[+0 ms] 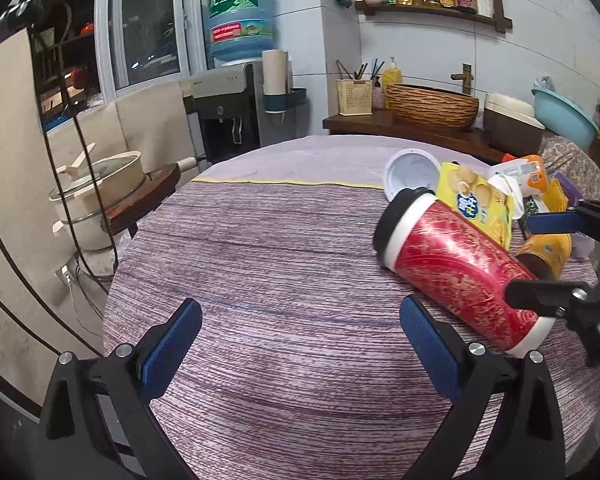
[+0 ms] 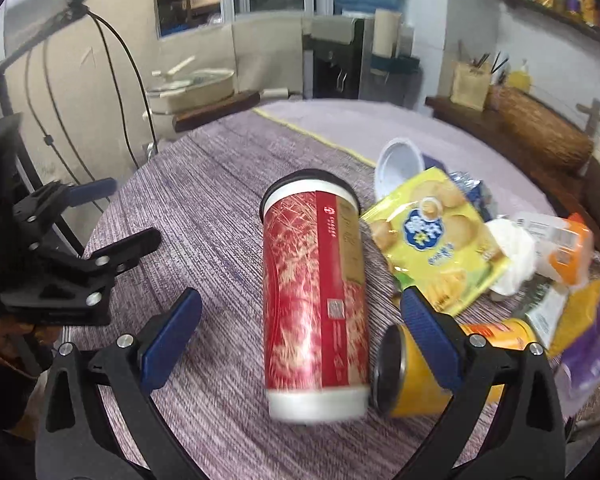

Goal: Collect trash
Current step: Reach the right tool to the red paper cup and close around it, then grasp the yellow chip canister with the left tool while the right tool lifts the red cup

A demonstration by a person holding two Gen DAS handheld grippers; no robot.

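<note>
Looking at the red cup, I am seeing it lying on its side on the table, pointing straight away between my right gripper fingers, which are spread wide. My left gripper is waiting farther off, spread wide too and holding nothing.

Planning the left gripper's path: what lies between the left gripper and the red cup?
Only bare striped tablecloth lies between the open left gripper and the toppled red cup, as the left wrist view shows.
</note>
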